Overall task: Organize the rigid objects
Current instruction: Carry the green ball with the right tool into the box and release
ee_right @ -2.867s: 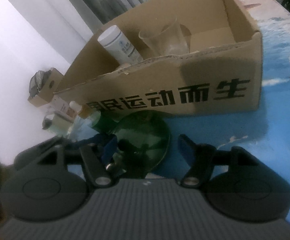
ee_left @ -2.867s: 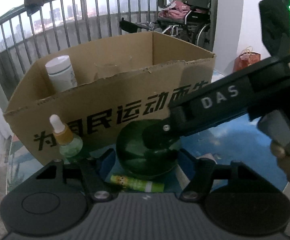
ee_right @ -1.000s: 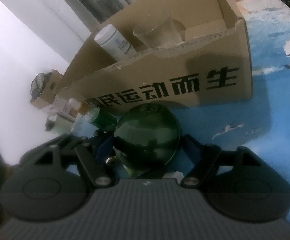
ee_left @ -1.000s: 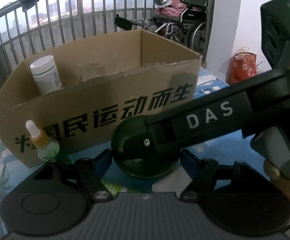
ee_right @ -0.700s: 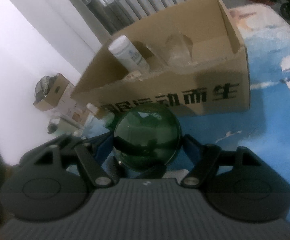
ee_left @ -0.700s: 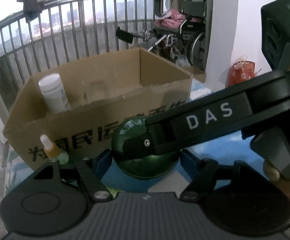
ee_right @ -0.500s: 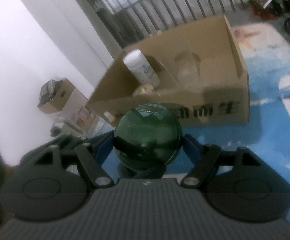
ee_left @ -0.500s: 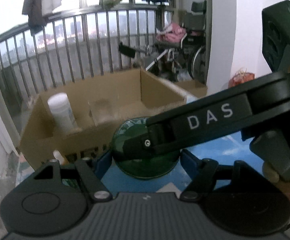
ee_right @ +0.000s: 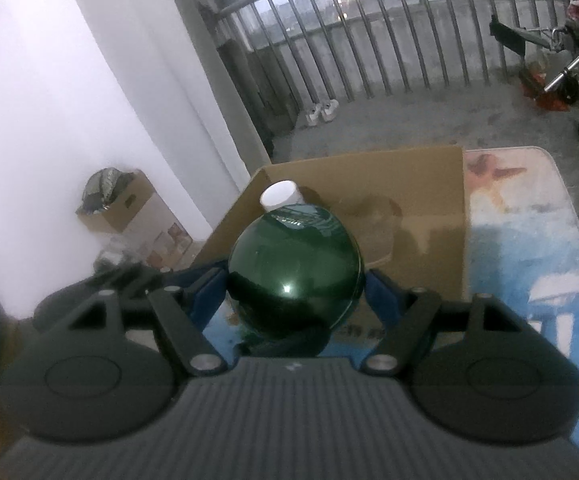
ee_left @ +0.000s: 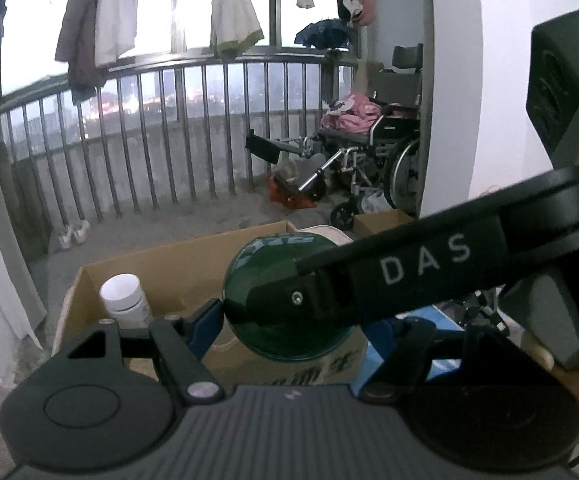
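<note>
Dim, bluish dusk light comes through the metal balcony railing (ee_left: 193, 132), where the sky is blown out white. Both fisheye views bend straight lines hard toward dark, vignetted corners. A small glare spot sits on the dark green glossy round bowl (ee_right: 289, 276). Foreground parts are murky, and distant detail is soft and grainy.

Black left gripper (ee_left: 293, 322): ribbed grey housing, round discs, silver screws, blue fingertips (ee_left: 205, 320). Right gripper (ee_right: 295, 286) alike; white "DAS" lettering on finger, green light on housing.
</note>
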`<state>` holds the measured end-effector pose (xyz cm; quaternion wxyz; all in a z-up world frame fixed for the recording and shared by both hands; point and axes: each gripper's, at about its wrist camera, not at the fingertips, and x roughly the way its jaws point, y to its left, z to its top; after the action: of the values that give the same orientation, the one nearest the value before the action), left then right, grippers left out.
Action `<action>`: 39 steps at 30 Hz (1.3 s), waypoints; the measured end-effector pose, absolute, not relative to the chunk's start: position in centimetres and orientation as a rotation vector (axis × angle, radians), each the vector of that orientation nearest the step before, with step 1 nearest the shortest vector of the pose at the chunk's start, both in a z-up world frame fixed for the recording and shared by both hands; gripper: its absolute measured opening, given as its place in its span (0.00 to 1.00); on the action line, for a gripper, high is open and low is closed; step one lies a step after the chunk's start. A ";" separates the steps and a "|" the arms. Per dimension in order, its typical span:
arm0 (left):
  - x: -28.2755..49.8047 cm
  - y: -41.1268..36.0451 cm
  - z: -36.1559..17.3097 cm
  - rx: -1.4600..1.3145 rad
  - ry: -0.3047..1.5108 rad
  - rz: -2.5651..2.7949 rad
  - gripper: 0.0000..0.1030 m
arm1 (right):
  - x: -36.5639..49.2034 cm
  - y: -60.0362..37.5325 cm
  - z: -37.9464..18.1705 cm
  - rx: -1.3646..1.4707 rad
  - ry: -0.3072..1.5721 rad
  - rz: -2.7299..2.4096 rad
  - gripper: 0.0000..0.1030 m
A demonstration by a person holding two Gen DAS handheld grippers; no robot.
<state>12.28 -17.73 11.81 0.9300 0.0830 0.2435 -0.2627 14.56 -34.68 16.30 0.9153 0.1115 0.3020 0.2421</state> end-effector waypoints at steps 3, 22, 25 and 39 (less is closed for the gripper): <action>15.0 -18.8 11.3 0.137 0.552 -0.542 0.73 | 17.5 -35.6 16.5 0.220 0.672 0.497 0.74; 25.6 -19.6 5.1 -0.035 0.851 -0.514 0.69 | 30.3 -34.1 12.3 -0.021 0.960 0.508 0.74; 25.8 -19.8 5.0 -0.039 0.864 -0.514 0.68 | 30.9 -33.8 12.3 -0.061 0.967 0.503 0.74; 26.4 -19.8 3.9 -0.065 0.934 -0.518 0.63 | 31.8 -33.4 12.4 -0.131 0.953 0.485 0.73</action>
<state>26.38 -19.83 3.91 0.8603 -0.0311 0.4451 -0.2467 31.79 -33.37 12.37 0.8584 -0.0623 0.4537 0.2311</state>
